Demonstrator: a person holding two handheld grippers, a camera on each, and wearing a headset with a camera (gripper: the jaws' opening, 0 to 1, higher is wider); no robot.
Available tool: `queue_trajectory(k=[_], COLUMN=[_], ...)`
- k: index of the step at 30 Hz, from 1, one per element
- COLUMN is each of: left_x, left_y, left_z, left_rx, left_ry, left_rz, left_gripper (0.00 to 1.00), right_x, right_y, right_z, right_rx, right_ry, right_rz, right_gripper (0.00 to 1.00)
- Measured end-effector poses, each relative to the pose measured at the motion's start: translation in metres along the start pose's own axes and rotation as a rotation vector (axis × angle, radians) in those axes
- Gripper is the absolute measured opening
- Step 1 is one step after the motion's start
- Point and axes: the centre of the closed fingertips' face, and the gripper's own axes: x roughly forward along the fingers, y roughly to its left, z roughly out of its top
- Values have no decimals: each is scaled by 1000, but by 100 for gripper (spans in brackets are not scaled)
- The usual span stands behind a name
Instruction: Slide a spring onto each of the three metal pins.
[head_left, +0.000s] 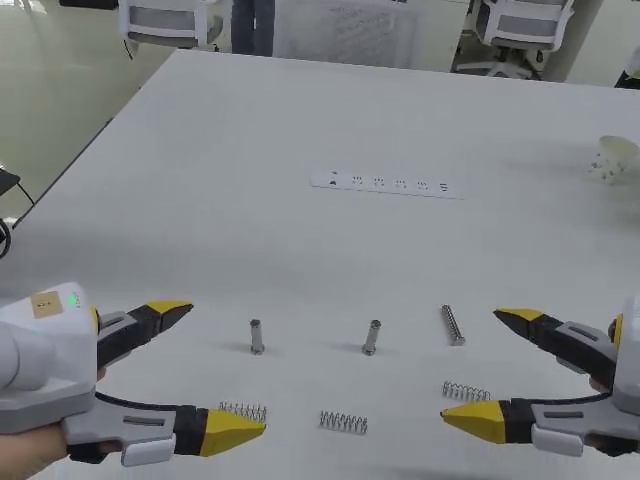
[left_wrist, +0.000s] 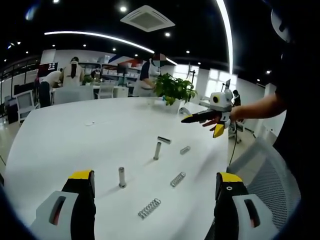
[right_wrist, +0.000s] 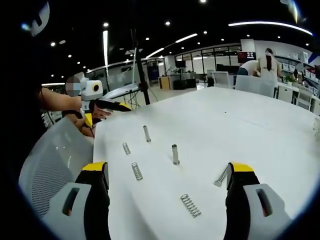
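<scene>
From the head view, the left gripper and right gripper hang low over the white table, one at each end of the parts. Both have their jaws spread wide and hold nothing, likely poised to pick. The left pin and middle pin stand upright, ready to take a spring from above. The right pin lies flat and would probably need standing up or holding first. One spring lies in front of each pin: the left spring, middle spring and right spring. All are bare of pins, so no step is done yet. Beyond the pins the table is open as far as a power strip.

In the left gripper view, the spread jaws frame the left spring, the nearest part, with the left pin just beyond it. The table's near edge runs close beside the springs, with a mesh chair past it, so a nudged spring could roll off.

In the right gripper view, the right spring lies nearest between the open jaws, and the fallen right pin sits by one jaw tip. The far side offers free room.
</scene>
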Motion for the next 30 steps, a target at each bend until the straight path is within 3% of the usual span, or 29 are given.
queue_trajectory(k=[14,18,26,30], left_x=[0,0,1,2], left_y=[0,1,0,1], left_z=[-4,-5,-4,-4], left_rx=[-10,-10,-10,-11], left_ry=[5,6,4,3], left_rz=[4,6,3,4], left_gripper=[98,98,98,98], right_x=[12,16,27,30], right_y=[-34,-41,-55,-60], right_z=[9,8,-5,-7], right_rx=[56,96,104,124], right_ry=[38,75,180,199], right_rz=[-49,-52,-72,-83], right_gripper=[92,82,71,69])
